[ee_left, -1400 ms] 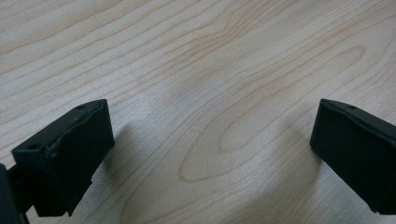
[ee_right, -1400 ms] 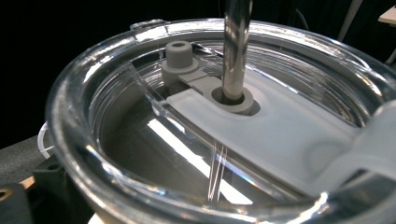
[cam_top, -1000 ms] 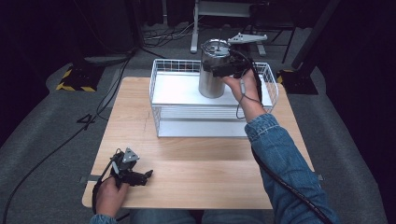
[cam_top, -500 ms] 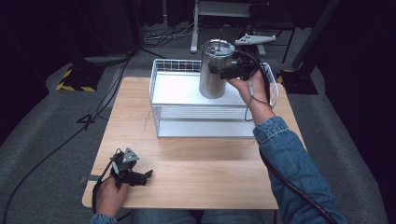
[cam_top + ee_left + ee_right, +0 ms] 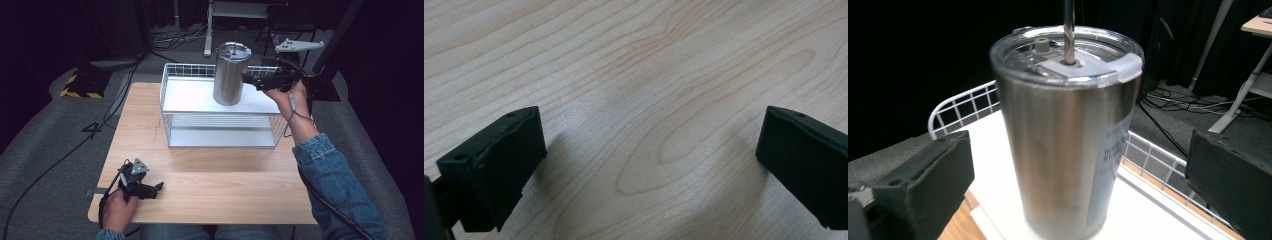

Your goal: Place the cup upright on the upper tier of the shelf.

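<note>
1. Table point(image 5: 210, 200): light wood, bare across the front half. A white wire rack point(image 5: 172, 112) sits at its back edge, roughly centred, with a white shelf on top.
2. Rack top shelf: carries one item, a steel tumbler point(image 5: 229, 75), upright, right of the shelf's centre and toward the back rail. It sits flat on the shelf and does not look tilted.
3. Tumbler detail, right gripper view: clear lid point(image 5: 1068, 55) seated on the rim, straw point(image 5: 1068, 30) standing up through the lid. Placement on the rack looks done.
4. Right gripper point(image 5: 248, 79): at the rack's right edge, pointing left at the tumbler's side. In the right gripper view the jaws stand wide apart on either side of the tumbler point(image 5: 1063, 150), with a gap on both sides, so it is released and not gripping.
5. Left gripper point(image 5: 159, 187): resting at the table's front left corner, well apart from the rack. In the left gripper view the jaws are spread with nothing but bare wood point(image 5: 649, 100) between them. It is idle.
6. Judgement: the tumbler is set down and let go. What is left is to pull the right gripper clear of the rack without clipping the tumbler or the straw.
</note>
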Motion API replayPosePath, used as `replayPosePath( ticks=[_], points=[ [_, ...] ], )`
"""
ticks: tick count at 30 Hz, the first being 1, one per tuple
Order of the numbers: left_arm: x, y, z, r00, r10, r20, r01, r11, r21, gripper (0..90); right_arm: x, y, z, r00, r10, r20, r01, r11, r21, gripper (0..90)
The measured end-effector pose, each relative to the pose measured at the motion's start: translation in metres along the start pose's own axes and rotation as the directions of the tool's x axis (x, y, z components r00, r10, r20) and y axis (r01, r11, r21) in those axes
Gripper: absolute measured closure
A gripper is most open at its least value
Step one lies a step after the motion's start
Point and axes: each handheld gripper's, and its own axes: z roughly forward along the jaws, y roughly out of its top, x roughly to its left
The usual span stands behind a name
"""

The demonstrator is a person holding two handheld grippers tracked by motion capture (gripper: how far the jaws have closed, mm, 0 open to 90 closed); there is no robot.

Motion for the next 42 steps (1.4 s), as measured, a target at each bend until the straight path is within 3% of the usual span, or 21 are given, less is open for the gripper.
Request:
replayPosePath(
  ticks=[5, 6, 18, 24, 36, 42],
  points=[
    [0.000, 0.000, 0.000, 1.0000, 0.000, -0.001, 0.000, 1.0000, 0.001, 0.0, 0.004, -0.004, -0.022, 0.9997, -0.024, -0.002, 0.024, 1.000, 0.007, 0.0],
    [0.000, 0.000, 0.000, 1.0000, -0.002, 0.000, 0.002, 1.0000, 0.000, 0.0, 0.006, -0.007, -0.034, 0.9995, -0.032, -0.002, 0.032, 0.999, 0.005, 0.0],
    [0.000, 0.000, 0.000, 1.0000, 0.000, -0.001, 0.000, 1.0000, 0.000, 0.0, 0.009, -0.034, -0.082, 0.9996, -0.028, -0.002, 0.028, 1.000, 0.015, 0.0],
    [0.000, 0.000, 0.000, 1.0000, -0.009, 0.000, 0.009, 1.0000, 0.000, 0.0, 0.006, -0.054, -0.106, 0.9989, -0.026, 0.038, 0.025, 0.999, 0.039, 0.0],
    [0.000, 0.001, 0.001, 1.0000, -0.008, -0.004, 0.008, 1.0000, -0.004, 0.0, 0.009, -0.091, -0.124, 0.9960, -0.037, 0.081, 0.027, 0.992, 0.124, 0.0],
    [0.000, 0.001, 0.001, 1.0000, -0.008, -0.004, 0.008, 1.0000, -0.004, 0.0, 0.008, -0.120, -0.125, 0.9957, -0.008, 0.092, -0.009, 0.983, 0.182, 0.0]
  ],
)
